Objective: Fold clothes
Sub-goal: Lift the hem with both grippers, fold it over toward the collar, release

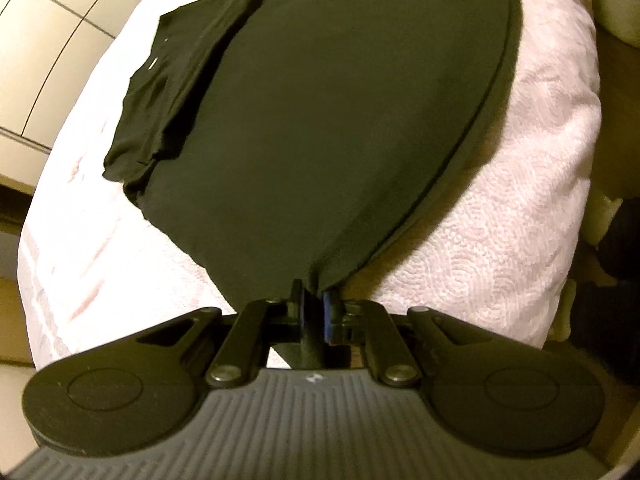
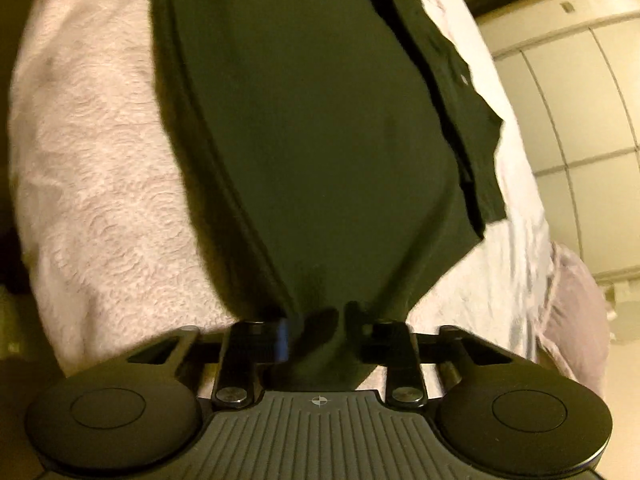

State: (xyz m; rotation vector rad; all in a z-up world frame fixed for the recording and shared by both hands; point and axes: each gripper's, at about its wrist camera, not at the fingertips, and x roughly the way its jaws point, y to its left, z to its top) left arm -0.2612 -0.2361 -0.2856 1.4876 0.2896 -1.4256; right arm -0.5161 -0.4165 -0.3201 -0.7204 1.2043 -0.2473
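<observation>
My left gripper [image 1: 314,300] has its jaws pinched nearly together on a corner of the black garment [image 1: 320,120], which stretches away taut over the white textured bedspread [image 1: 500,220]. My right gripper [image 2: 316,320] clamps a thicker bunch of the same dark cloth [image 2: 304,140], jaws a little apart; the blur makes the exact gap hard to judge.

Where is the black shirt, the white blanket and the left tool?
black shirt [image 1: 320,120], left wrist view, middle of the flat cloth
white blanket [image 1: 500,240], left wrist view, bare textured part
left tool [image 1: 314,308], left wrist view, between its fingertips
</observation>
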